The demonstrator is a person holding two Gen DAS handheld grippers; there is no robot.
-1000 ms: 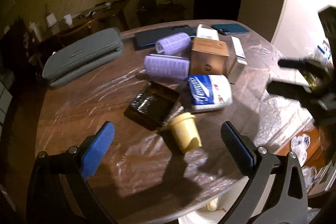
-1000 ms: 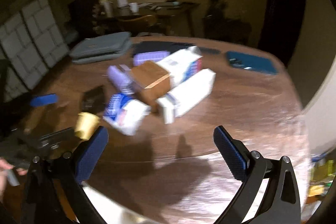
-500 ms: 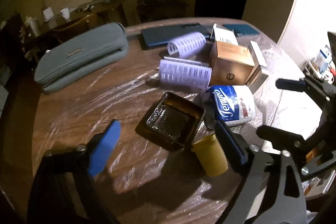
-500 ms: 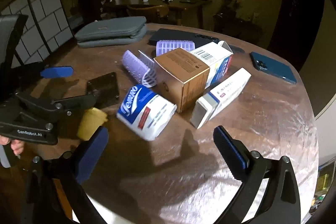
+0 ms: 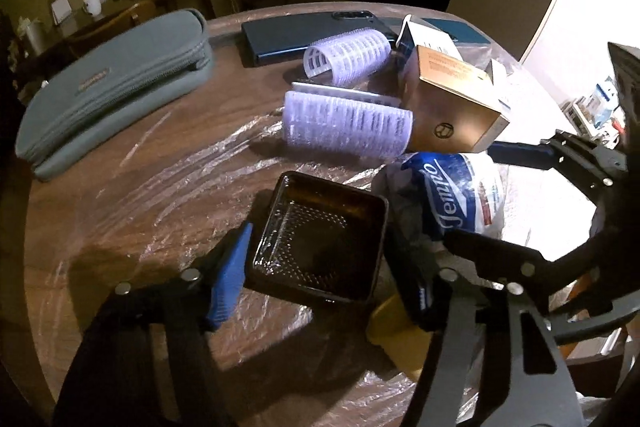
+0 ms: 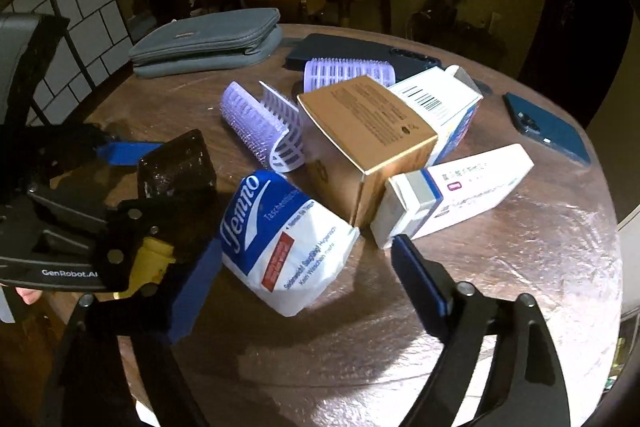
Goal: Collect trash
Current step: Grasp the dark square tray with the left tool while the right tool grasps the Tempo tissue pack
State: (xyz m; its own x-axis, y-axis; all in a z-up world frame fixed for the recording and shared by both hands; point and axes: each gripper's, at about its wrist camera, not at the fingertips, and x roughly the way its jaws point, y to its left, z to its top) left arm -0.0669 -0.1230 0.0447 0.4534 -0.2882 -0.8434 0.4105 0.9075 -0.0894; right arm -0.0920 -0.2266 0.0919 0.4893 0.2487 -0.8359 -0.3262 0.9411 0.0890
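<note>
My left gripper has its blue pads against both sides of a black plastic tray, which looks tilted up off the round table in the right wrist view. A yellow cup lies just right of it, under the left finger mount. My right gripper is open around the near end of a white and blue Tempo tissue pack, not touching it that I can see.
Two purple hair rollers, a gold box, white medicine boxes, a grey zip pouch, a dark phone and a blue phone crowd the table. Clear plastic film covers the tabletop.
My left gripper moved forward past the yellow cup and closed onto the black tray. My right gripper advanced toward the tissue pack and its fingers narrowed around it.
</note>
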